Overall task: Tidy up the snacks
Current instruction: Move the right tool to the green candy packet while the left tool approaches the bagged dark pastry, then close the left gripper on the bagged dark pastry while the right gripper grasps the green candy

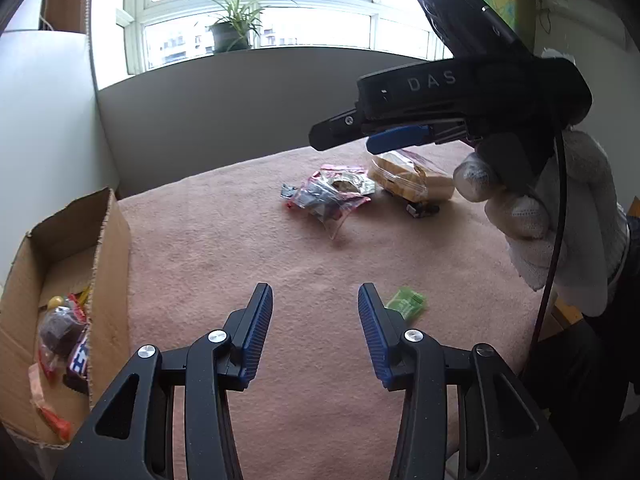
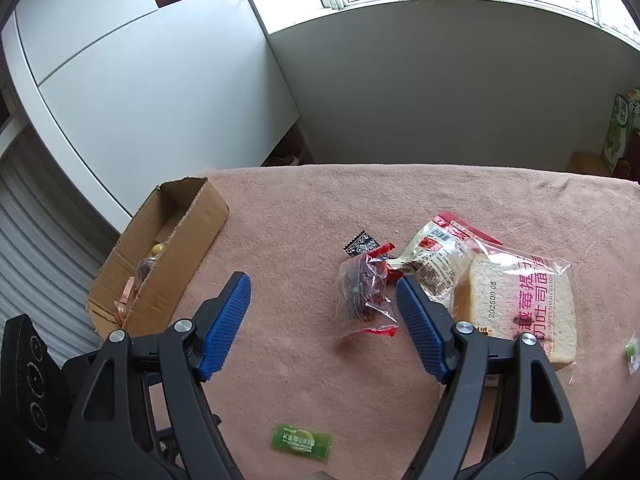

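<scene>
A cardboard box (image 1: pixel 114 280) with several snacks inside sits at the table's left; it also shows in the right wrist view (image 2: pixel 180 256). On the pink cloth lie a clear packet with a dark snack (image 2: pixel 362 286), a white and red packet (image 2: pixel 436 252), a wrapped bread slice (image 2: pixel 524 304), a small black sachet (image 2: pixel 360 246) and a green candy (image 2: pixel 302 442). The packets (image 1: pixel 332 192), bread (image 1: pixel 412 176) and green candy (image 1: pixel 406 302) also show in the left wrist view. My left gripper (image 1: pixel 315 328) is open and empty above the cloth. My right gripper (image 2: pixel 324 320) is open and empty, above the dark snack packet; it appears side-on in the left wrist view (image 1: pixel 344 136).
A second green candy (image 2: pixel 632 350) lies at the cloth's right edge. A grey wall and a window sill with a potted plant (image 1: pixel 232 28) stand behind the table. A white cabinet (image 2: pixel 140 80) stands at the left beyond the box.
</scene>
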`<state>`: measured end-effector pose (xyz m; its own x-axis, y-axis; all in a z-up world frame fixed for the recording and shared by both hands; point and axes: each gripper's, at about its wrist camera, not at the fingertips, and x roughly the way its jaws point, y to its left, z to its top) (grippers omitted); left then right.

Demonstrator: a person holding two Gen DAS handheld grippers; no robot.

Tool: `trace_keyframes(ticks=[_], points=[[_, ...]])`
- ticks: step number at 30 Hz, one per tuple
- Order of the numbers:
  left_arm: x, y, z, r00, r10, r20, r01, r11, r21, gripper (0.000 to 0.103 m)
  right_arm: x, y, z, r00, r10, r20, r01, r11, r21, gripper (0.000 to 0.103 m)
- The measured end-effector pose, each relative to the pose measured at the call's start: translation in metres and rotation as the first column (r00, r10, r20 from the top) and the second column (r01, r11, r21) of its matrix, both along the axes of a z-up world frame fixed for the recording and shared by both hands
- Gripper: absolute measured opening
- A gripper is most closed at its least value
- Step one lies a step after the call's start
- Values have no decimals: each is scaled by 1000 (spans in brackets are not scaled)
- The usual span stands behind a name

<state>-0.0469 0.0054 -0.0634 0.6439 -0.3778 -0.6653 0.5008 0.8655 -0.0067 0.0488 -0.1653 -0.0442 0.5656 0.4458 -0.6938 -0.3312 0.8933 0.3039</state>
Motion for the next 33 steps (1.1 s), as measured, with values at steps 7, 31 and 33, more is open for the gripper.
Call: trace_keyframes(ticks=[7,31,33], points=[[-1,-9,-13,999,-14,-32,14,1000,23,43,-29,-9,-18,997,65,-47,-65,998,-17,78],[143,-67,-20,948,211,-240,-224,974,-30,53,-79,-26,-68,984,159,-80,-166,983,-83,78],[143,-70,-28,948,208,-239,-214,977,2,56,-79,-31,-69,984,159,-82,-165,983,-81,78]])
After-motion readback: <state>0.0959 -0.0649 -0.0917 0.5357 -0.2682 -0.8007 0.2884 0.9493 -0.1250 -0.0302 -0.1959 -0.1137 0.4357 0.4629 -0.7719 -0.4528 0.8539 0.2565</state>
